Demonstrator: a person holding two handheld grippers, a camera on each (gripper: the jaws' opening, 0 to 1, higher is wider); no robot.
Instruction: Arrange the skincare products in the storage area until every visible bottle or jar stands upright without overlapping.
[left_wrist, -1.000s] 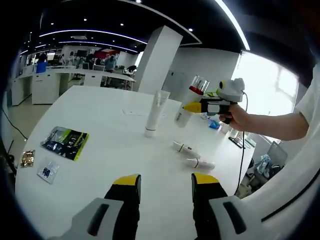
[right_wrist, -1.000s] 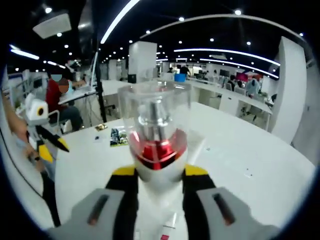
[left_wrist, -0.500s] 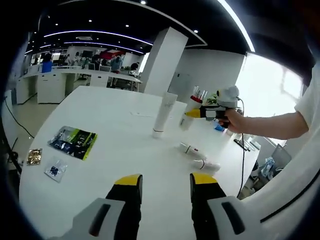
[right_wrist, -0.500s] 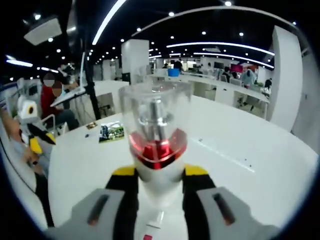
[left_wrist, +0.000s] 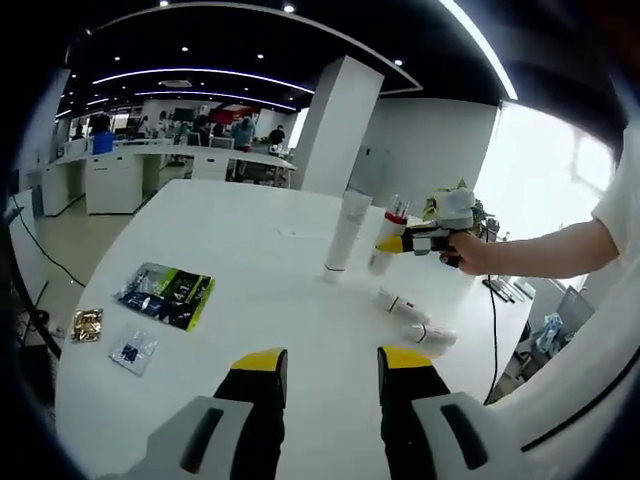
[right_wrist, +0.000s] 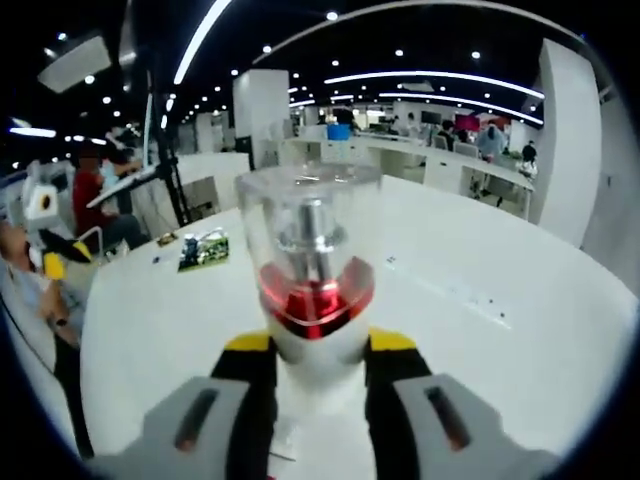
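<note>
**Right gripper clamped on pump bottle; left gripper spread and unloaded**

Right gripper (right_wrist: 318, 350): its yellow-tipped jaws press against both sides of a white pump bottle (right_wrist: 312, 290) with a red collar and a clear cap. In the right gripper view the bottle stands upright between the jaws, above the white table (right_wrist: 520, 340). In the left gripper view this same gripper (left_wrist: 400, 243) enters from the right, held by a person's hand (left_wrist: 468, 250), with the bottle (left_wrist: 385, 240) at its tip just beside a tall white tube (left_wrist: 346, 232). Whether the bottle's base touches the table cannot be told.

Left gripper (left_wrist: 325, 365): jaws stand apart with nothing between them, over the near part of the table (left_wrist: 250, 290).

Other products: the tall white tube stands upright on its cap near the table's middle. Two small white bottles lie on their sides nearer the right edge, one (left_wrist: 400, 303) close to the tube, the other (left_wrist: 432, 335) just beyond it, apart from each other.

Other items: a dark green-edged sachet (left_wrist: 165, 296) lies flat at left, with a small gold packet (left_wrist: 87, 324) and a small clear packet (left_wrist: 132, 352) near it.
</note>
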